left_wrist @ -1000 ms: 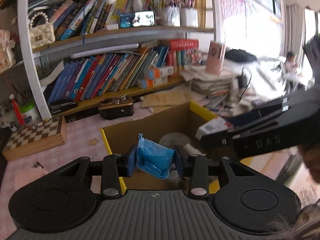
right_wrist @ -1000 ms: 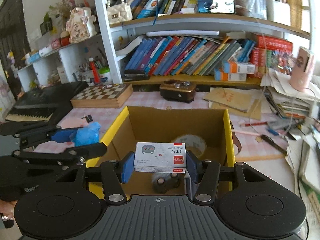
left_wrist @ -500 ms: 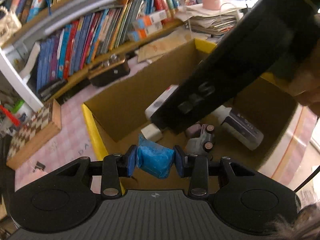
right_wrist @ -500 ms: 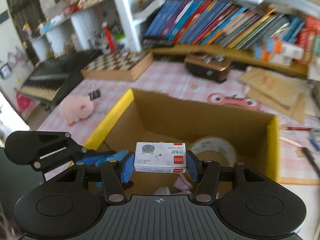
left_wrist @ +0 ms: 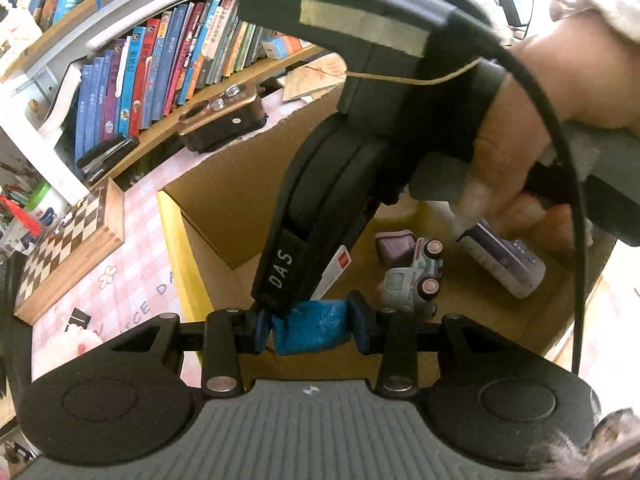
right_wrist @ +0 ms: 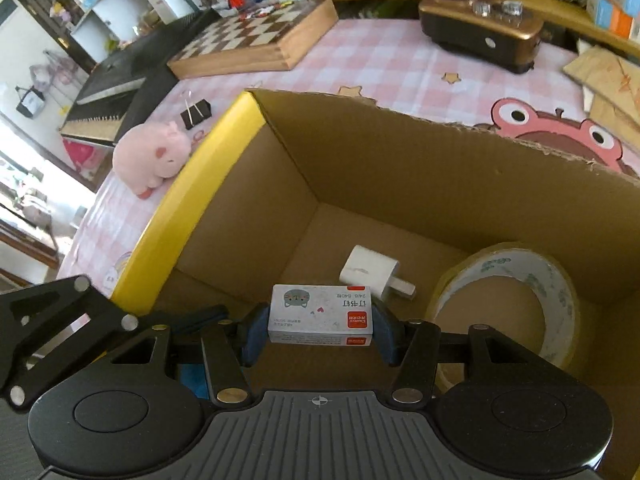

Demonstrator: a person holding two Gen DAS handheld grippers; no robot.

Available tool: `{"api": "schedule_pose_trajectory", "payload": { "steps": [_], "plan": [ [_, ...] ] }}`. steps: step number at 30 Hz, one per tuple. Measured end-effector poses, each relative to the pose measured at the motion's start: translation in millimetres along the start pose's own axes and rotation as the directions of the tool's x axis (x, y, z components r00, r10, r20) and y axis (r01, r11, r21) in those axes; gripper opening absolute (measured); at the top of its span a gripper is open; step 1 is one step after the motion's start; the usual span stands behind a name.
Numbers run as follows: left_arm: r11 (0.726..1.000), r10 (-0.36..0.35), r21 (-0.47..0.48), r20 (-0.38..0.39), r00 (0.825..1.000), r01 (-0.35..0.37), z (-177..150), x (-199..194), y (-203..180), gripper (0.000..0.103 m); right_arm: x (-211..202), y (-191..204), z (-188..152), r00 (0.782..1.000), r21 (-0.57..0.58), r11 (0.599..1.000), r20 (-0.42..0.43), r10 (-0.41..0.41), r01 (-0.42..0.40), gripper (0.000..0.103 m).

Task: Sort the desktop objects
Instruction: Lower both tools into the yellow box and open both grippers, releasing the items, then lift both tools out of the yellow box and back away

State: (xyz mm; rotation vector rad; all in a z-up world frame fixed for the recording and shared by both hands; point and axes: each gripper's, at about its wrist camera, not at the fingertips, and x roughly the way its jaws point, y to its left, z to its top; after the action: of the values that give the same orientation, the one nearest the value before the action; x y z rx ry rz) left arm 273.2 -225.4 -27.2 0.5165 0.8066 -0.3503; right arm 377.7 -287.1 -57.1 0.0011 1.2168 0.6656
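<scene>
STEP: we're mid-drop, both items over the cardboard box (right_wrist: 400, 184) | L gripper (left_wrist: 308, 326) clamped on blue packet (left_wrist: 308, 328), R gripper (right_wrist: 320, 320) clamped on staple box (right_wrist: 320, 314) | NEXT: we ease jaws apart, clear of tape roll (right_wrist: 508, 304) | POSE: both pitched down into box, R crossing above L; floor gap prob small, unclear.
</scene>
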Motion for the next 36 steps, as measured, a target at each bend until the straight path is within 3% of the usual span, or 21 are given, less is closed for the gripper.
{"api": "schedule_pose_trajectory", "payload": {
  "steps": [4,10,15,19,22,28,36],
  "plan": [
    [1.0,-0.005,-0.002,-0.004,1.0,0.005,0.5,0.3,0.2,0.04,5.4,-5.8,2.1,0.999,0.035,0.999,-0.028,0.024,-0.023,0.057],
    [0.998,-0.009,-0.054,0.05,0.999,0.011,-0.3,-7.4,2.0,0.068,-7.0,-6.2,-1.8,0.996,0.05,0.995,0.018,0.084,-0.085,0.065],
    [0.994,0.017,-0.107,0.128,0.992,-0.003,-7.0,-26.7,4.6,0.077,-38.0,-1.2,-11.0,0.99,0.05,0.995,0.122,0.077,-0.084,0.072],
    [0.984,0.064,-0.178,0.196,0.978,-0.028,-13.9,-47.2,9.7,0.092,-68.9,3.3,-22.5,0.971,0.057,0.995,0.229,0.071,-0.086,0.072],
    [0.973,0.122,-0.219,0.245,0.962,-0.068,-19.0,-64.1,11.1,0.097,-90.1,10.4,-33.3,0.953,0.036,0.998,0.3,0.033,-0.046,0.072],
    [0.952,0.181,-0.294,0.332,0.926,-0.08,-37.1,-99.1,16.7,0.103,-124.8,28.0,-64.9,0.892,0.037,0.997,0.446,-0.081,0.072,0.077],
    [0.905,0.221,-0.423,0.386,0.896,-0.041,-74.7,-138.1,32.6,0.103,-146.0,60.2,-122.1,0.772,0.109,0.97,0.588,-0.241,0.219,0.077]
  ]
}}
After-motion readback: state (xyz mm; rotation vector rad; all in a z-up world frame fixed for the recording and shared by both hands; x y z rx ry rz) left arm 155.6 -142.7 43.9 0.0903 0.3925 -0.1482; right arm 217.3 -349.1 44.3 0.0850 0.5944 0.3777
